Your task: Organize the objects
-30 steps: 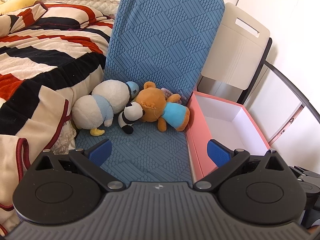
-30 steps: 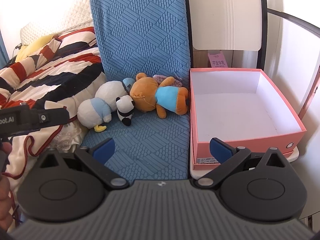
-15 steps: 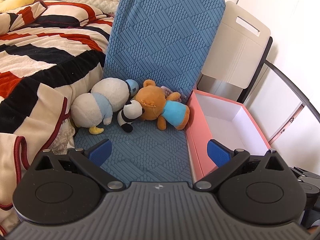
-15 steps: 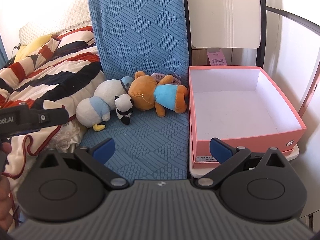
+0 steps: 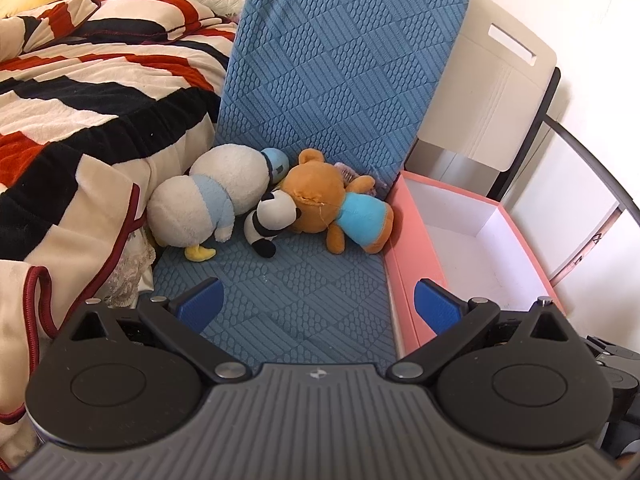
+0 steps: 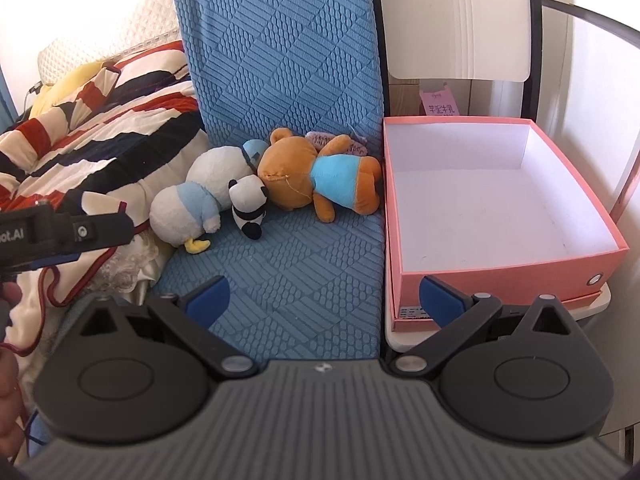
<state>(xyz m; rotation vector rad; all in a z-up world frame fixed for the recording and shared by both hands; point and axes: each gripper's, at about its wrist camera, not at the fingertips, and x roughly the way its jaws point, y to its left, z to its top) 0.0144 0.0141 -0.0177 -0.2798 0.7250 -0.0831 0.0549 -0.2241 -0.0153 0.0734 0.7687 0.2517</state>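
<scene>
Three plush toys lie at the back of a blue chair seat (image 5: pixel 288 300) (image 6: pixel 296 280): a white and pale-blue duck (image 5: pixel 208 204) (image 6: pixel 196 196), a small panda (image 5: pixel 270 220) (image 6: pixel 248 208), and a brown bear in a blue shirt (image 5: pixel 332 208) (image 6: pixel 320 176). An empty pink box (image 5: pixel 408 240) (image 6: pixel 500 272) stands to the right of the seat. My left gripper (image 5: pixel 318 302) is open, well short of the toys. My right gripper (image 6: pixel 324 298) is open too, nothing between its fingers. The left gripper's body (image 6: pixel 60 232) shows at the left edge of the right wrist view.
A striped red, black and cream blanket (image 5: pixel 80 120) (image 6: pixel 88 128) is heaped left of the chair. The blue chair back (image 5: pixel 340 80) rises behind the toys. A white folding chair back (image 5: pixel 492 92) (image 6: pixel 456 20) stands behind the box. A dark curved rail (image 5: pixel 592 164) runs on the right.
Both views have shifted slightly: the toys and box sit a little closer and lower in frame. Both grippers stay open; nothing was grasped.
</scene>
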